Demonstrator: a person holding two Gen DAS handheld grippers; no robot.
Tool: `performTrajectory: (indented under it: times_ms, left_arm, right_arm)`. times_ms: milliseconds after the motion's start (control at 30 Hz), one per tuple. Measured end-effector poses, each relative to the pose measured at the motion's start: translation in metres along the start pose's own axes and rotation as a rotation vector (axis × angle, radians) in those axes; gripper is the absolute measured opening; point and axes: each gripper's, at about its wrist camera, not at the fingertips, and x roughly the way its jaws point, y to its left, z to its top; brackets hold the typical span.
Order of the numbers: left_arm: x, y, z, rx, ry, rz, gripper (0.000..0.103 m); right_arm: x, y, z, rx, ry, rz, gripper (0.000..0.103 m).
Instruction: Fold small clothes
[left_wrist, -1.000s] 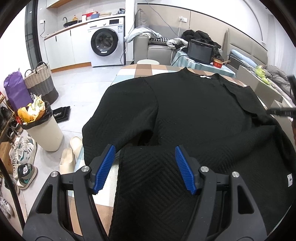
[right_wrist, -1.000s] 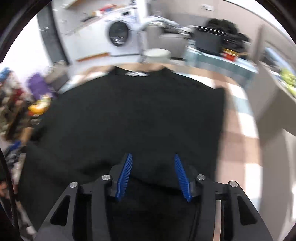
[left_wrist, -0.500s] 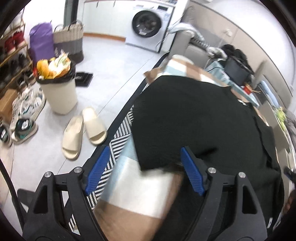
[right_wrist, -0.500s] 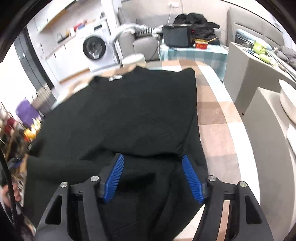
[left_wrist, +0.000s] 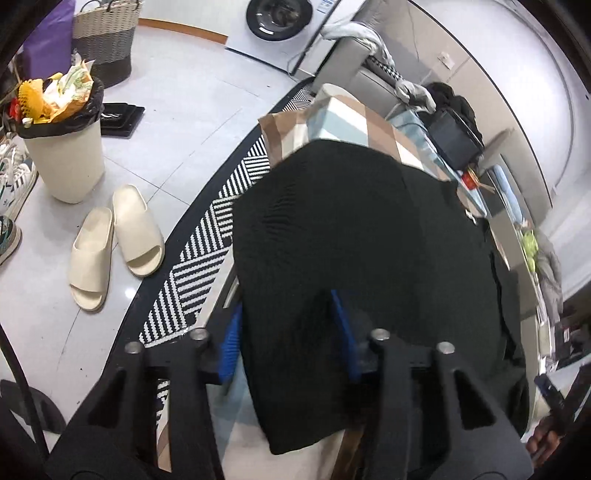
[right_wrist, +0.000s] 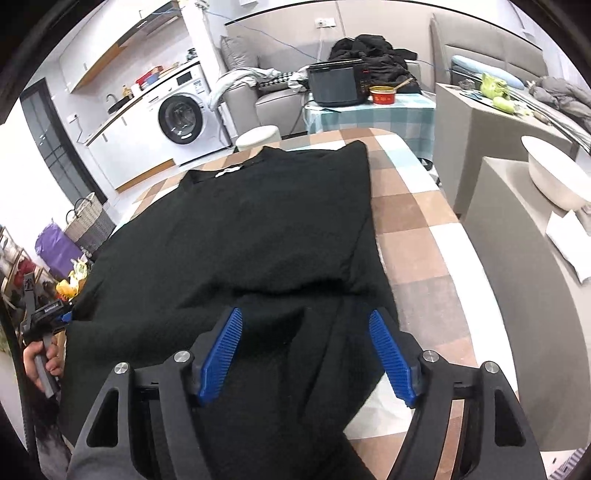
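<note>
I have folded the right side of the black top (right_wrist: 236, 236) in on the table (right_wrist: 417, 236); my left gripper (left_wrist: 288, 332) has just been closing and pinches its left edge, my right gripper (right_wrist: 306, 350), just opening, hangs empty, and more folds remain.

Background only: white front-loading washing machine (right_wrist: 183, 119) far left under a white counter. Cream plastic bin (left_wrist: 64, 146) with black liner, overfull with yellow and white rubbish, on the pale tiled floor, left. Pair of cream foam slides (left_wrist: 114, 242) just beside it, nearer. Grey-and-beige woven basket (left_wrist: 105, 37) farther back, purple bag (right_wrist: 59, 248) beside it. Black-and-white striped rug (left_wrist: 199, 258) along the checked brown, white and pale blue tablecloth (right_wrist: 417, 236). Grey sofa (right_wrist: 273, 98) far centre. White bowl (right_wrist: 557, 181) far right.
</note>
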Motion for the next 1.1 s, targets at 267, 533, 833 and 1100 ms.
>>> performTrajectory:
  times_ms: [267, 533, 833, 1100]
  left_arm:
    - [-0.02, -0.029, 0.031, 0.096, -0.13, 0.059, 0.005]
    - [-0.049, -0.177, 0.053, 0.399, -0.224, -0.014, 0.005]
    - [-0.007, -0.285, -0.014, 0.643, -0.03, -0.116, 0.062]
    - [-0.02, -0.175, -0.029, 0.441, -0.024, -0.002, 0.063]
  right_arm:
    - [-0.008, -0.001, -0.003, 0.019, -0.026, 0.006, 0.073]
    - [-0.016, -0.007, -0.007, 0.029, -0.024, 0.019, 0.073]
    - [-0.024, -0.018, -0.011, 0.042, -0.008, -0.004, 0.073]
    - [-0.022, -0.026, -0.019, 0.058, 0.0, -0.002, 0.077]
